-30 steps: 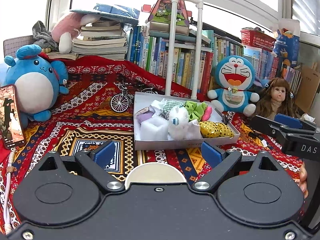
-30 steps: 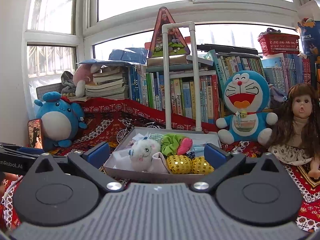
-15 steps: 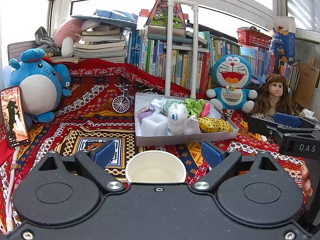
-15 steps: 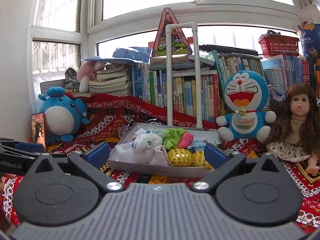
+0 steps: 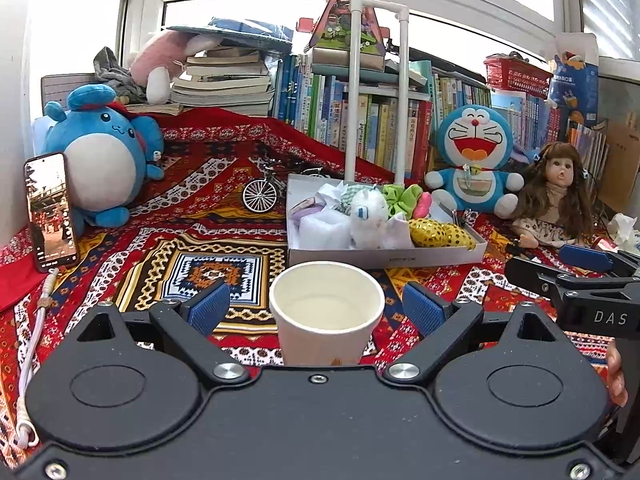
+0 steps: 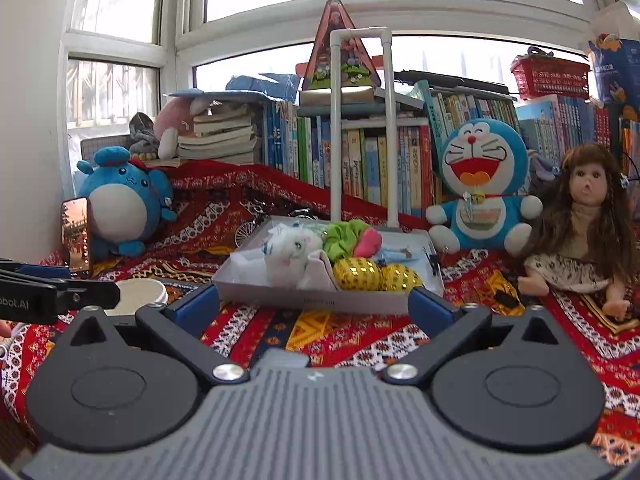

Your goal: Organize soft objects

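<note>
1. A red patterned cloth (image 5: 192, 216) covers the surface; at its back a row of books (image 6: 360, 160) stands under wide windows, with a white pipe frame (image 6: 362, 120) in front of them.
2. On the cloth sit a round blue plush (image 5: 100, 160), a blue cat plush (image 5: 474, 164), a doll (image 5: 560, 196), a phone (image 5: 51, 212) propped upright and a small model bicycle (image 5: 262, 192).
3. The soft objects lie heaped in a shallow grey box (image 5: 384, 256) mid-cloth: a white plush (image 5: 368, 216), a green scrunchie (image 5: 400, 196), gold sequin pieces (image 5: 440, 234) and white cloth.
4. The left gripper (image 5: 326, 306) has its blue pads spread wide, with a paper cup (image 5: 326, 312) upright between them and a gap on both sides.
5. The right gripper (image 6: 314, 306) is likewise spread wide with nothing between its pads, just short of the box (image 6: 320, 298).
6. Only the left view looks into the empty cup and shows a white cord (image 5: 30, 360) by the phone; there the right gripper (image 5: 576, 276) shows at the edge, above a fingertip.
7. Only the right view shows the cup (image 6: 140, 294) from the side, partly behind the left gripper (image 6: 60, 292).
</note>
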The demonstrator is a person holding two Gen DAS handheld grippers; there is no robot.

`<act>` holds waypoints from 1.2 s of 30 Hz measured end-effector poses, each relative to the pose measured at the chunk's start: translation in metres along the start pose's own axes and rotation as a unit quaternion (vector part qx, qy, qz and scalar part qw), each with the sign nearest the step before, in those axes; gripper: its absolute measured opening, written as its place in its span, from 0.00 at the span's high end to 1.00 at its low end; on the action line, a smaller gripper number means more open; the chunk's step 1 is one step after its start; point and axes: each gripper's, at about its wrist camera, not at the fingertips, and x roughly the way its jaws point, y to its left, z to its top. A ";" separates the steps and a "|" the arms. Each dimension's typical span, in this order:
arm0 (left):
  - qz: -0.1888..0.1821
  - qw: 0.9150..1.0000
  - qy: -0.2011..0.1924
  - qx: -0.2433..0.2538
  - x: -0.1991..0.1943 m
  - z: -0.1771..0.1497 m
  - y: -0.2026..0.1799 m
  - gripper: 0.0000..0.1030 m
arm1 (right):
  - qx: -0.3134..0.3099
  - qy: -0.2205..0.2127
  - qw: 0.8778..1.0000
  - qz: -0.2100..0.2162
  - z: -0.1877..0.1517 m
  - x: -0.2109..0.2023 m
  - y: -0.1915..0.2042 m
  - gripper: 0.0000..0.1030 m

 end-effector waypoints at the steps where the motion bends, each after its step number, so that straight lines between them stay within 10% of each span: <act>1: 0.002 1.000 0.000 0.000 -0.001 -0.002 0.000 0.10 | 0.000 0.000 1.000 -0.002 -0.002 -0.001 0.000 0.00; 36: 0.027 0.997 0.074 -0.018 -0.001 -0.075 0.009 0.10 | -0.034 0.070 0.996 -0.043 -0.068 -0.007 0.031 0.00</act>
